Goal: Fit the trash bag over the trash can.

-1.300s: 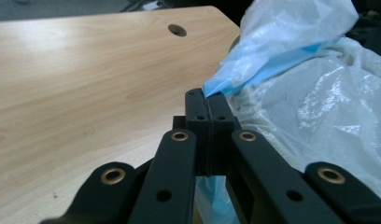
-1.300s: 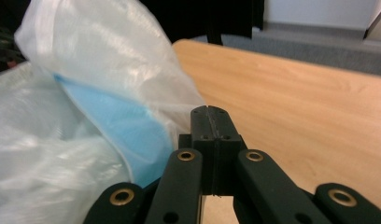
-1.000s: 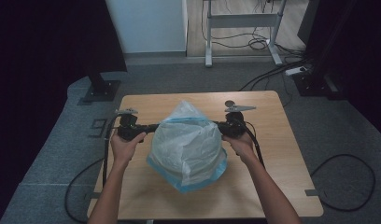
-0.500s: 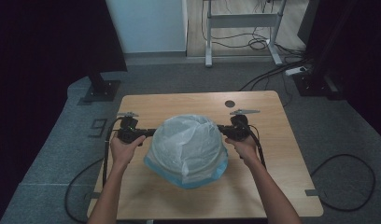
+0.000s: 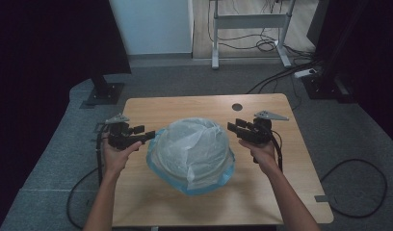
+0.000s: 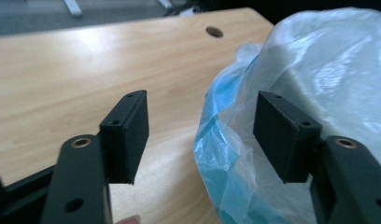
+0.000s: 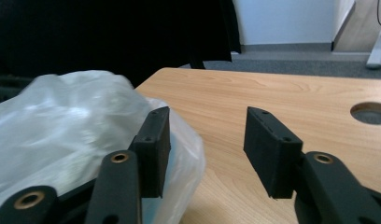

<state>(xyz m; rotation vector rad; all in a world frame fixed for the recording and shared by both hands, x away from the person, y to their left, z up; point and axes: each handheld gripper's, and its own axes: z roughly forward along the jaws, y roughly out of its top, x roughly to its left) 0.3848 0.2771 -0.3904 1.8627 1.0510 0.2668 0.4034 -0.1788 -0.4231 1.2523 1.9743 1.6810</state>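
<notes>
Both grippers let go since earlier frames: left gripper [image 5: 145, 136] and right gripper [image 5: 234, 126] just opened, fingers apart, nothing between. Bag [image 5: 192, 151], crinkly translucent plastic w/ blue rim, dome-shaped, slumped mid wooden surface [image 5: 185, 103].

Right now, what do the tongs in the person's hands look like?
The left tongs and the right tongs are black. Each has two flat, rectangular pads on arms with brass-ringed screw holes. A grey three-cornered plate sits on top of each, and a black cable trails back from it. The forearms are bare, with no sleeves in view.
</notes>
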